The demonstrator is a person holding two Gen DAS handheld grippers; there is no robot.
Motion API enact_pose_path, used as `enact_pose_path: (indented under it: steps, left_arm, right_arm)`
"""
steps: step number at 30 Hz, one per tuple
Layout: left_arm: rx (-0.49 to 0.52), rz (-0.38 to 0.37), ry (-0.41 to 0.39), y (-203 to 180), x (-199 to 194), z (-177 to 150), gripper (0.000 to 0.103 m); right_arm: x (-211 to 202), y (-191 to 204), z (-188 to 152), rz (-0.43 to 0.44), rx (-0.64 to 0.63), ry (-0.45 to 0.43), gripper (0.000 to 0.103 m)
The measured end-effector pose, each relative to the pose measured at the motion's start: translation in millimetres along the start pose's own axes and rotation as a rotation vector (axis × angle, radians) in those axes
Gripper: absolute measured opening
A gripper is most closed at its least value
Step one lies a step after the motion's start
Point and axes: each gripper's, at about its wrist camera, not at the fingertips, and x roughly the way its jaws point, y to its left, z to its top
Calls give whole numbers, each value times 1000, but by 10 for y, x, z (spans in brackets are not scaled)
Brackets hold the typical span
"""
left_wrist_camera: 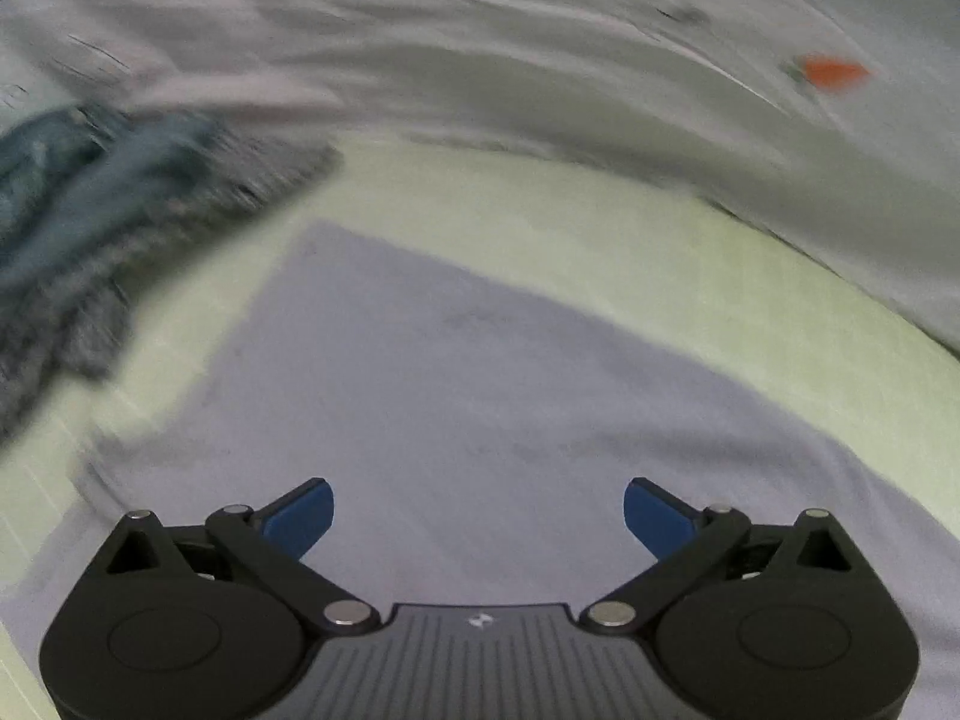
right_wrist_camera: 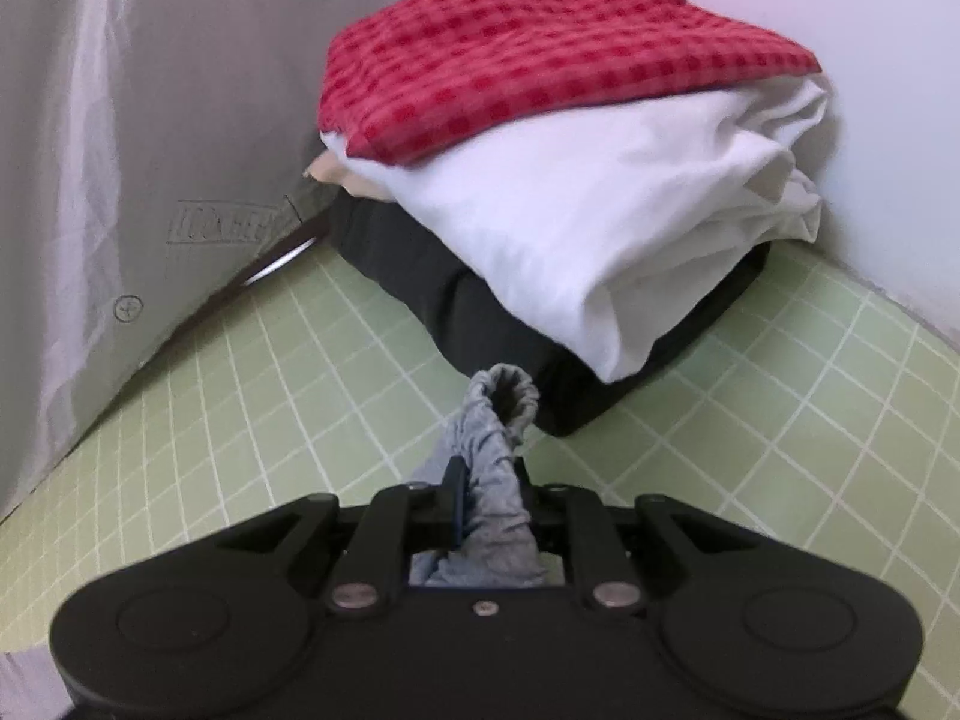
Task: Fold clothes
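While your right gripper (right_wrist_camera: 486, 498) pinches only the grey garment's (right_wrist_camera: 492, 516) bunched elastic edge, it could slip free; your left gripper (left_wrist_camera: 479, 516) hangs open, empty.

right gripper (right_wrist_camera: 487, 483) clamps grey garment (right_wrist_camera: 493, 450) | clothes pile (right_wrist_camera: 570, 180) beyond

Left wrist view: heavy motion blur across the upper half and left edge, streaked; the blue-grey cloth (left_wrist_camera: 90, 210) at left is smeared, only the tool (left_wrist_camera: 479, 516) at the bottom is sharp. Right wrist view: mostly sharp, even soft indoor light, slight softness on the red checked cloth (right_wrist_camera: 540, 54). Glare streaks on the plastic sheet (right_wrist_camera: 90, 150) at left. Both: strong fisheye bending, dark vignette in the corners.
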Motion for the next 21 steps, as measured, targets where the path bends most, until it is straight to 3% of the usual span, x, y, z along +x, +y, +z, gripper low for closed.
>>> enact_pose_path:
  steps: [2, 4, 5, 10, 13, 17, 18, 19, 20, 21]
  left_arm:
    - [-6, 40, 11, 188, 218, 215, 96]
    - [-12, 80, 22, 375, 437, 429, 80]
    - [-15, 97, 28, 465, 545, 532, 77]
    - [-66, 89, 37, 763, 1040, 880, 77]
    - [-83, 44, 36, 825, 1254, 1044, 77]
    - [-46, 16, 13, 803, 1372, 1199, 77]
    - [-46, 11, 8, 793, 1378, 1224, 64]
    - [-33, 0, -1, 773, 1362, 1246, 33]
    - [-14, -13, 3, 746, 1350, 1272, 15]
    - [5, -22, 4, 717, 1337, 1299, 3]
  right_arm:
    - [41, 10, 32, -5, 30, 16, 14]
    - [71, 22, 64, -1, 77, 27, 15]
    - [78, 48, 75, -3, 85, 30, 16]
    - [143, 232, 127, -74, 58, 56, 19]
    - [159, 338, 142, -130, 17, 52, 19]
    - [162, 430, 149, -174, 10, 41, 18]
    - [161, 452, 145, -181, 10, 39, 18]
    - [162, 480, 139, -187, 12, 38, 18]
    - [160, 506, 134, -186, 16, 35, 17]
    - [146, 532, 131, -178, 22, 30, 16]
